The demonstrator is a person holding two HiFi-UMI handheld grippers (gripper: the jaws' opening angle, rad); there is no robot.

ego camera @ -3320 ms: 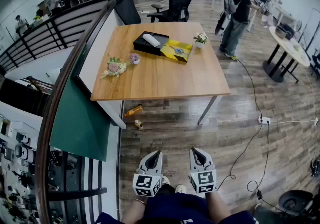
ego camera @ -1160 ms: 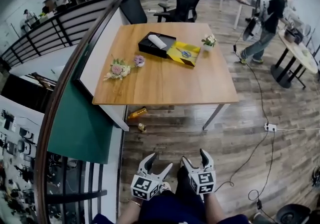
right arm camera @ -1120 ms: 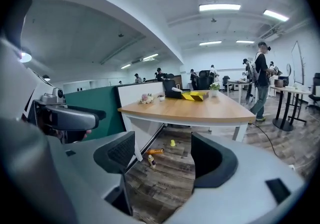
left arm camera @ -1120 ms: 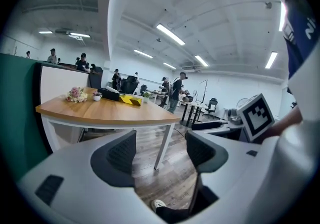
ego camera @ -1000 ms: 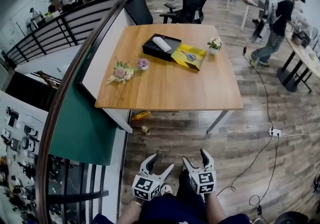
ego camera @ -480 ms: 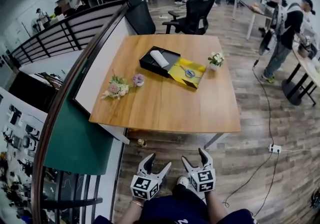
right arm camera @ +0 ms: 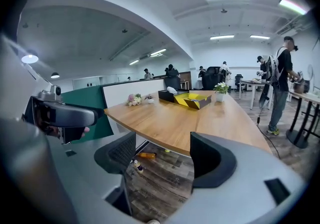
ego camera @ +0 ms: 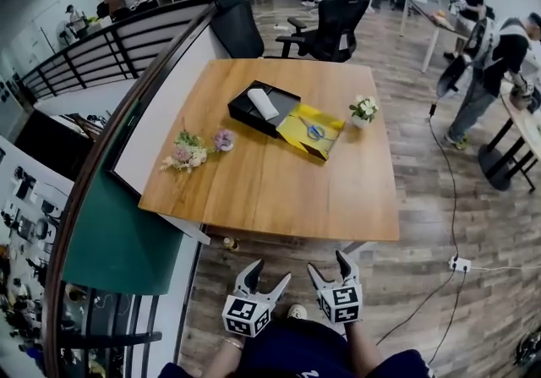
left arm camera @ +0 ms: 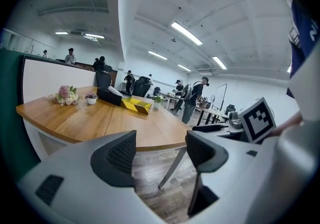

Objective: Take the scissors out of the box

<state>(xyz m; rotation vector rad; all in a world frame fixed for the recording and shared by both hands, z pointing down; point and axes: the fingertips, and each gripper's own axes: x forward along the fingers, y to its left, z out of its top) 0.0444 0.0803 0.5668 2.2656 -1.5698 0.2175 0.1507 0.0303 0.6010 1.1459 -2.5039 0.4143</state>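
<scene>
Over on the left a green partition (ego camera: 118, 232) and a dark railing (ego camera: 93, 55) are running alongside the wooden table (ego camera: 270, 190), which is standing between the person and everything on it. On the table's left part a bouquet (ego camera: 180, 154) is lying next to a small pink flower pot (ego camera: 223, 140). Toward the far middle a black box (ego camera: 245, 114) is holding a white roll (ego camera: 260, 103), and a yellow box (ego camera: 296, 121) is sitting open against its right side, with a white flower pot (ego camera: 364, 108) just beyond that. Office chairs (ego camera: 331, 17) are standing behind the table. Off to the right a person (ego camera: 494, 63) is bending by another desk, and a cable (ego camera: 423, 300) is trailing across the floor from a power strip (ego camera: 459, 264). The scissors (ego camera: 314, 130) are lying flat inside the yellow box, well away from both tools, across nearly the whole tabletop. The left gripper (ego camera: 269, 276) and right gripper (ego camera: 328, 266) are being held low and side by side in front of the near table edge, each with its jaws spread apart and only floor and table showing between them. From the gripper views the yellow box is showing small and far off, and the scissors inside it are too small to make out.
</scene>
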